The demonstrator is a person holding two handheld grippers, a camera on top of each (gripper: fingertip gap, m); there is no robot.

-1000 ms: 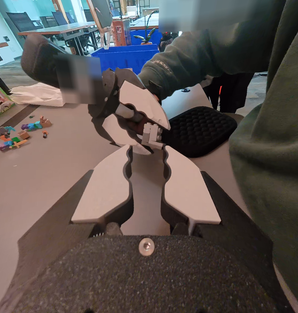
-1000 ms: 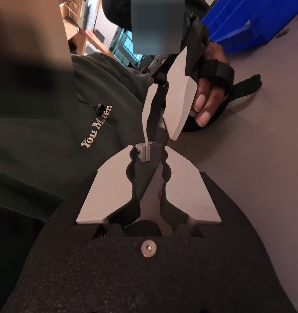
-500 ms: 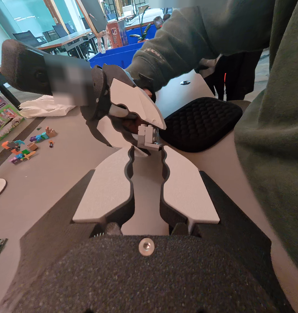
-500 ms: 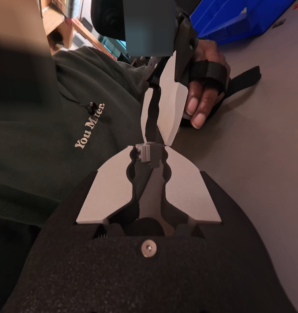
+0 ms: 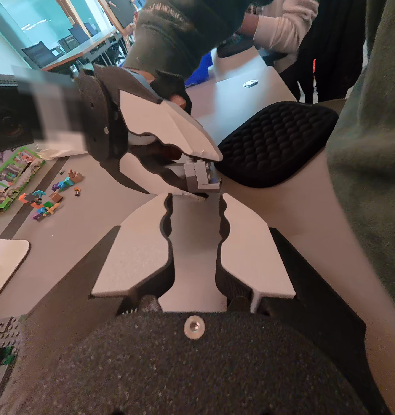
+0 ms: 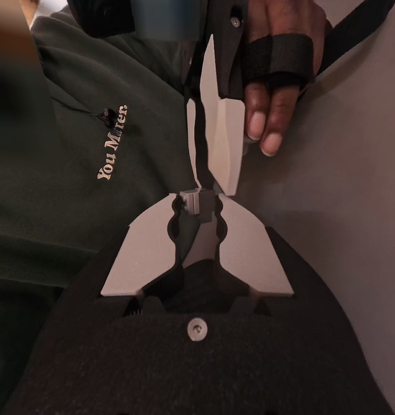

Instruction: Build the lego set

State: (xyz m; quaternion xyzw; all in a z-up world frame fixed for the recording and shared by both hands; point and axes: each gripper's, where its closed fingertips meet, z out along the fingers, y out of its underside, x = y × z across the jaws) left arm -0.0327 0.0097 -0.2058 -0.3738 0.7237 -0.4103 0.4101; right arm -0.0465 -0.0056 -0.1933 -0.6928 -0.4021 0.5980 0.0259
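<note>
My right gripper is shut on a small grey lego assembly of several bricks, held in the air above the grey table. In the left wrist view the right gripper comes in from the upper left with the grey assembly at its tips. My left gripper is open and empty, its fingertips just below and in front of the assembly. In the right wrist view the left gripper points down with its tips right at the assembly. I cannot tell whether they touch it.
A black textured pad lies right of the grippers. Loose coloured lego pieces and a green printed box lie at the left. A white board and a grey studded plate are at the near left. A green sweatshirt is close. My left gripper's tips are some 25 cm from the grey studded plate.
The two grippers have drawn closer together, so the left gripper's tips now sit right at the grey assembly. The right gripper keeps its hold. The left gripper stays open.
</note>
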